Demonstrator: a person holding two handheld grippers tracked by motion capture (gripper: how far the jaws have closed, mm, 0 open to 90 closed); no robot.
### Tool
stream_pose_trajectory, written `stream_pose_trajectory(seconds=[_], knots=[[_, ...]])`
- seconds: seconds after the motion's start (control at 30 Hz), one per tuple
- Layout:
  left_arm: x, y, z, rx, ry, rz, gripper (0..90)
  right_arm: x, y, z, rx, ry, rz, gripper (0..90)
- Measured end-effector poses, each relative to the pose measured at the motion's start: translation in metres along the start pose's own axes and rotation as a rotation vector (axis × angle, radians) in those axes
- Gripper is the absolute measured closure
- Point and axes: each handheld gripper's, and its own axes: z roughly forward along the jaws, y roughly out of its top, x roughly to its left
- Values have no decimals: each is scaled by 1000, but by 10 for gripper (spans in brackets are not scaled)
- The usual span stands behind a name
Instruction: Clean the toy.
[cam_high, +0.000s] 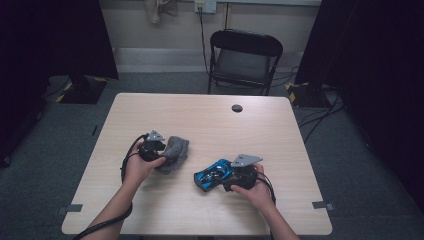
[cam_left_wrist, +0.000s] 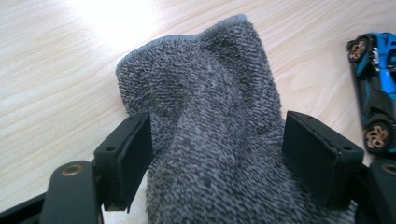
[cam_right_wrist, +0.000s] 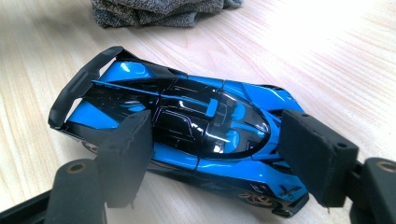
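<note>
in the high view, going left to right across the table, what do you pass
left tongs → crumpled grey knitted sock → glossy blue and black toy race car → right tongs, all on the pale wooden table

The sock (cam_left_wrist: 210, 121) is a speckled grey knit, dark and light threads mixed, with a plain lighter grey edge at its cuff. The toy car (cam_right_wrist: 187, 135) is glossy bright blue with black panels, a black rear wing, and wheels that look bronze or gold. The table (cam_high: 210, 115) is pale wood grain with fine streaks. Both grippers' pads (cam_right_wrist: 126, 154) are matt black.
</note>
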Motion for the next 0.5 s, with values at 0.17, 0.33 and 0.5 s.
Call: stream_pose_trajectory(seconds=[0.17, 0.33, 0.5], knots=[[1, -2, -9, -3, 1, 6, 232, 2, 2, 1, 13, -8, 7, 252], [2, -7, -17, -3, 6, -2, 225, 1, 4, 0, 26, -6, 9, 197], [-1, -10, -25, -19, 8, 21, 215, -2, 7, -4, 46, 7, 26, 157]])
